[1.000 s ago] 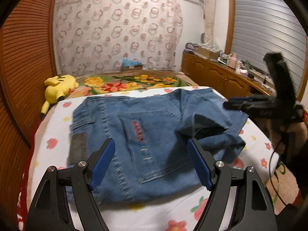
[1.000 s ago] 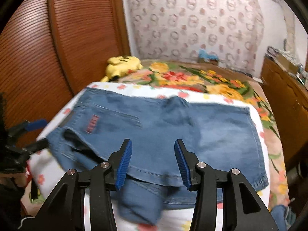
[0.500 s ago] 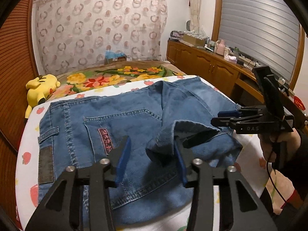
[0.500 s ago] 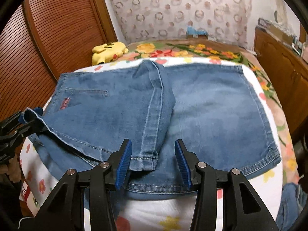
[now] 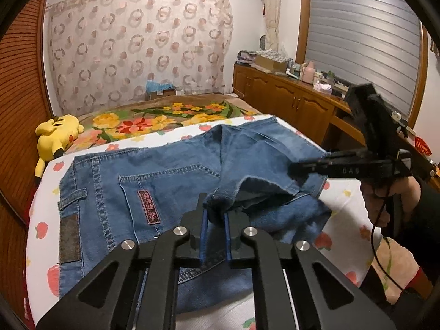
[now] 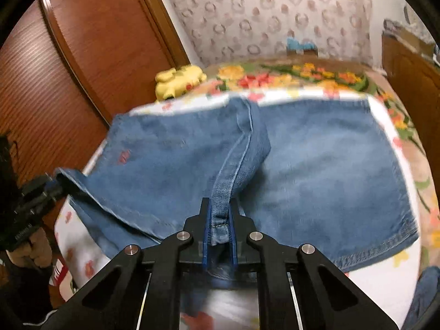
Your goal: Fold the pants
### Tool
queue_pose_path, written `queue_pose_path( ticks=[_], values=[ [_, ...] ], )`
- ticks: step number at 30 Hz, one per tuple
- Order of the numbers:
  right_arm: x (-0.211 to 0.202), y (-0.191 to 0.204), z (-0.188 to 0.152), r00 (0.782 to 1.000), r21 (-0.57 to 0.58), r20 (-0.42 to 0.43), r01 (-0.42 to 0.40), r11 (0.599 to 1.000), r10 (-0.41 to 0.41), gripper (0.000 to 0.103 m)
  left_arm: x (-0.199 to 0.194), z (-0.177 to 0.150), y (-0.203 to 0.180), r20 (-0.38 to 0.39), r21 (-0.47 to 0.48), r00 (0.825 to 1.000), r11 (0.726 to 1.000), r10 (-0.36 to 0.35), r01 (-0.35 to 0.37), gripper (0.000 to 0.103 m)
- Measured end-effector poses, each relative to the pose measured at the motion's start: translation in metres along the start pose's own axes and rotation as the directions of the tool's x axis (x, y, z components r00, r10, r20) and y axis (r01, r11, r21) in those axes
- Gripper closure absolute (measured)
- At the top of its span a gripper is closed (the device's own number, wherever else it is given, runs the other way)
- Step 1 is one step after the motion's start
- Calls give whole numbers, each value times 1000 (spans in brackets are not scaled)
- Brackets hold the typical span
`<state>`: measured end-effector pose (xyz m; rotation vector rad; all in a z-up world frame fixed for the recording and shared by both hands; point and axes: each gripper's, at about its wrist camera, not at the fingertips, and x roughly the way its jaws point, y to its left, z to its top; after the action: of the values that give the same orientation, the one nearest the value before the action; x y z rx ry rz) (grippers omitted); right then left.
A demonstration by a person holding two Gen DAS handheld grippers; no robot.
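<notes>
Both grippers have closed since the earlier frame: left gripper [image 5: 214, 214] fingers pinch a raised jeans [image 5: 165, 181] fold; right gripper [image 6: 220, 214] fingers pinch the hem seam.

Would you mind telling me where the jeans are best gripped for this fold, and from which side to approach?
Grip the jeans at the stitched hem of the raised leg, from the near edge of the bed. That lifted, doubled edge offers a firm lip; the left gripper and right gripper each already pinch a corner there.
</notes>
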<state>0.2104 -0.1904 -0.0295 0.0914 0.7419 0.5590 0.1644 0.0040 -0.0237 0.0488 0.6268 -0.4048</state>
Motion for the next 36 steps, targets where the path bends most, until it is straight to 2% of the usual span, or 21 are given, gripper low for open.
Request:
queue_pose_path(
  ticks=[3,8,14,19,24,29,32,34,36],
  values=[
    [-15,15,13,998,-34,58,2,999,0,92,-18,1,-2,31,-11,999,1000,10,-10,93],
    [-27,47,34,994,-110,108,12,994,0,92,-49,2,-6,93,-15,996,1000,12,-11,93],
    [-25,67,47,990,-207,136,-15,978,44,92,-78,-7,18,127,-66,990,996,65,-57,93],
    [6,94,61,989,-286,118,-55,957,92,92,-89,-28,53,103,-130,988,986,119,-105,93],
    [50,114,66,990,-328,67,-94,940,122,92,-84,-52,79,49,-179,987,974,151,-140,93],
    [90,125,80,995,-341,14,-83,936,94,92,-76,-71,89,-11,-194,988,969,152,-151,93],
    [100,129,83,997,-338,-3,-78,938,82,79,-72,-79,92,-40,-204,989,968,141,-146,93],
    [98,134,77,997,-368,-3,-69,927,74,66,-74,-84,91,-43,-212,990,967,133,-140,88],
    [95,137,76,997,-385,4,-67,921,74,64,-77,-85,91,-44,-217,988,964,148,-154,81]
  ],
)
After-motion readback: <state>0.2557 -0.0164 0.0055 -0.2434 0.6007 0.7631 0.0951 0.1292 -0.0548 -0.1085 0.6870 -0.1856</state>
